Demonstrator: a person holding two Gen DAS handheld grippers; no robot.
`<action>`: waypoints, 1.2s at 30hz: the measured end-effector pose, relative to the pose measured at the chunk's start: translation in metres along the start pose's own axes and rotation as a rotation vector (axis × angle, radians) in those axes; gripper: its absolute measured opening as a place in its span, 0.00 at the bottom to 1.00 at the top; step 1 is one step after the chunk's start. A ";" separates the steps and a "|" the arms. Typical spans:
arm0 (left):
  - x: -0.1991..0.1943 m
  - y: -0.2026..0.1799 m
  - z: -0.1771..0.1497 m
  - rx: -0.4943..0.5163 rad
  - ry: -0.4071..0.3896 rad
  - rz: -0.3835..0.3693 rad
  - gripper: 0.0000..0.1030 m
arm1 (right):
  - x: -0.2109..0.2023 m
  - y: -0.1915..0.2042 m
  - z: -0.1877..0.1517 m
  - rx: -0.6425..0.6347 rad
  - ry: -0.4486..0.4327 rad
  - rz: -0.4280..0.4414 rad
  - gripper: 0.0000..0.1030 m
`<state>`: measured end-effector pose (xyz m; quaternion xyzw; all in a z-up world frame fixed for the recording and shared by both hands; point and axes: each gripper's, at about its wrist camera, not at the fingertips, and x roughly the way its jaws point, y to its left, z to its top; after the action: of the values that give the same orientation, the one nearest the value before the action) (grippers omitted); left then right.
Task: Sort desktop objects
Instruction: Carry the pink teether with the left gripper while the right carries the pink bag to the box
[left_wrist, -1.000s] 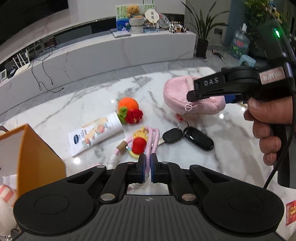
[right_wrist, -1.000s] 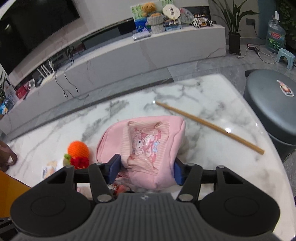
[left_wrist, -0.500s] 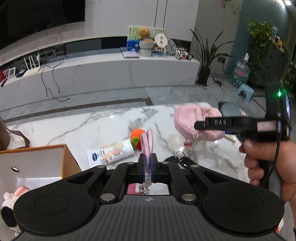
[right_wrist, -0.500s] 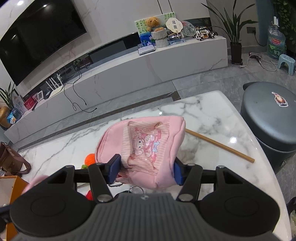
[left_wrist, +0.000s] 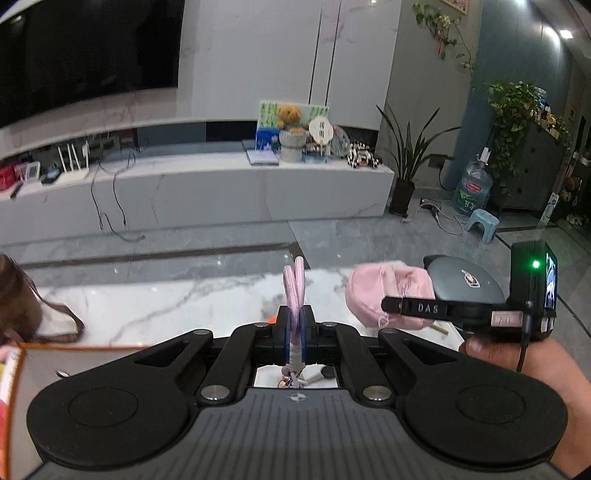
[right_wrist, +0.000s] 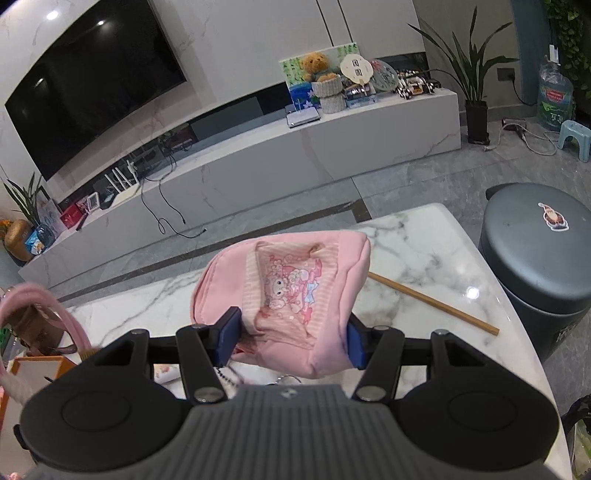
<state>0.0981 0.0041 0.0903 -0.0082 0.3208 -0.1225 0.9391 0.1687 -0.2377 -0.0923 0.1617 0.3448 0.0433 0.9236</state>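
Note:
My left gripper (left_wrist: 294, 338) is shut on a pink lanyard (left_wrist: 294, 291), whose loop stands up above the fingers while its charms hang below, well above the marble table (left_wrist: 166, 306). My right gripper (right_wrist: 291, 338) is shut on a pink pouch (right_wrist: 291, 284) with a cartoon print, held above the table. The pouch (left_wrist: 388, 295) and the right gripper (left_wrist: 410, 308) also show at the right in the left wrist view. The lanyard's pink loop (right_wrist: 55, 314) shows blurred at the left in the right wrist view.
An orange paper bag (left_wrist: 22, 373) stands open at the lower left, a brown bag (left_wrist: 18, 302) behind it. A wooden stick (right_wrist: 432, 302) lies on the table's right side. A dark grey bin (right_wrist: 543, 258) stands beside the table's right edge.
Both grippers have risen from the table. The left one lifted the lanyard off the surface. The right one lifted the pouch. The toys and keys have dropped out of sight below.

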 end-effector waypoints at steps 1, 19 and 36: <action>-0.004 0.001 0.002 0.006 -0.008 0.004 0.05 | -0.002 0.002 0.001 -0.001 -0.003 0.004 0.58; -0.073 0.066 0.019 -0.050 -0.091 0.114 0.05 | -0.010 0.101 -0.013 -0.149 -0.035 0.192 0.58; -0.112 0.134 -0.005 -0.097 -0.068 0.192 0.05 | -0.026 0.231 -0.056 -0.402 0.004 0.376 0.58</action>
<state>0.0392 0.1609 0.1407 -0.0270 0.2938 -0.0158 0.9554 0.1203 -0.0094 -0.0400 0.0361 0.2951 0.2821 0.9121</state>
